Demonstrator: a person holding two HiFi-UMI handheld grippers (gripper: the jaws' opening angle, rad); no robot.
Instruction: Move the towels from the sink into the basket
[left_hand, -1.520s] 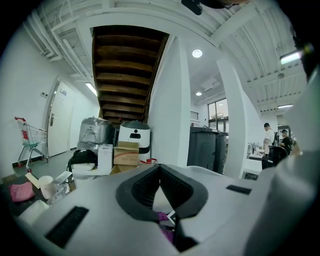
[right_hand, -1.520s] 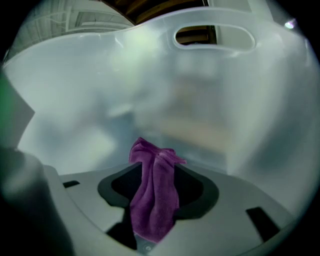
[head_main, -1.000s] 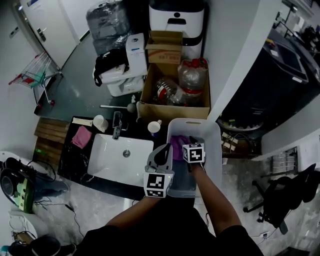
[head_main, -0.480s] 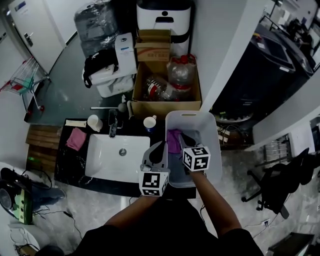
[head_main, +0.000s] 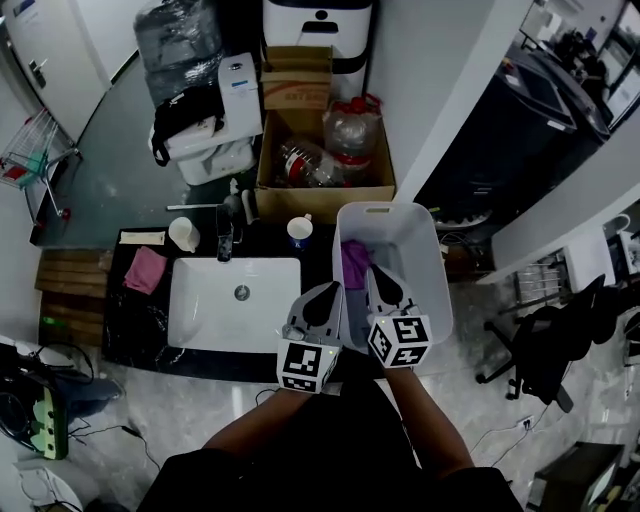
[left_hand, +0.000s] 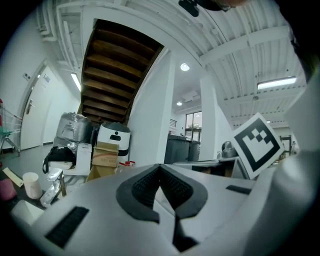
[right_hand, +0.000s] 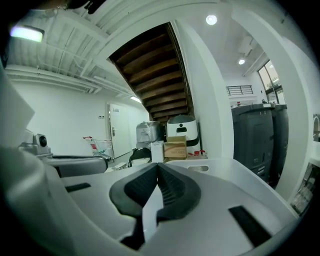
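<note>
Left gripper (head_main: 325, 297) and right gripper (head_main: 382, 283) both closed, empty, right of sink (head_main: 200, 300); pink towel (head_main: 145, 269) lies left of it, so I'd open the left wide and pinch a raised fold.

Shows a white sink (head_main: 215, 310) in a dark worktop (head_main: 135, 325), with a pink towel (head_main: 145, 270) lying on the worktop left of it. Holds the left tongs (head_main: 328, 292) between sink and white basket (head_main: 430, 270), the right tongs (head_main: 377, 275) over the basket, just beside a purple towel (head_main: 353, 262) inside.
</note>
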